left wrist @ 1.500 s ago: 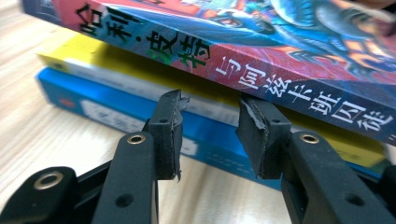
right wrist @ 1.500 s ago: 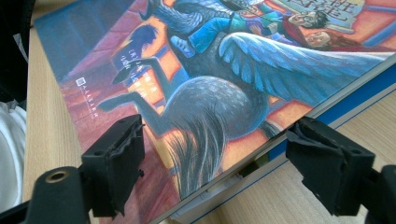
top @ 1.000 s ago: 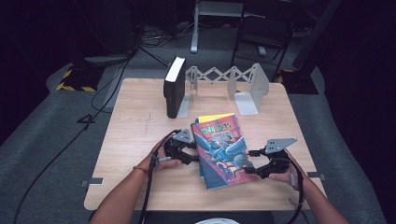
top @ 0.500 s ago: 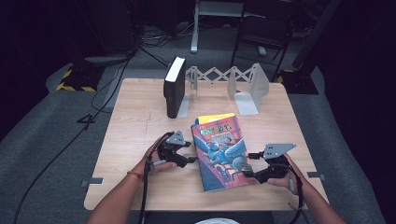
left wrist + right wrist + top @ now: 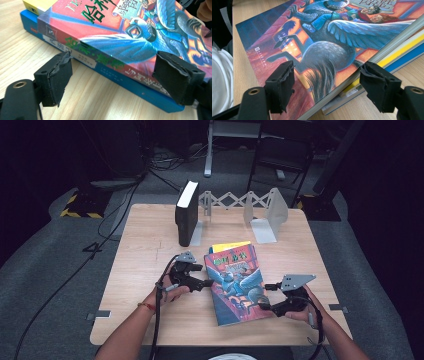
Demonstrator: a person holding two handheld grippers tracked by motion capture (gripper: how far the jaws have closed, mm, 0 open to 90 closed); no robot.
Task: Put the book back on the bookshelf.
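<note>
High view: your glossy illustrated paperback (image 5: 235,282) is stiff, slick, moderately heavy; left hand-held gripper (image 5: 206,282), jaws just opened, empty; right hand-held gripper (image 5: 264,296) open. Pinch its spine edge.

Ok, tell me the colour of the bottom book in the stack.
Blue: the bottom book shows best in the left gripper view, under the illustrated one.

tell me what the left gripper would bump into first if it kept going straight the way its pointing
Most likely the spine edge of the top book on the stack. The left gripper points at that side with its jaws open, having just been opening, and nothing is between them. Depth is unclear; the blue book beneath might meet it first.
</note>
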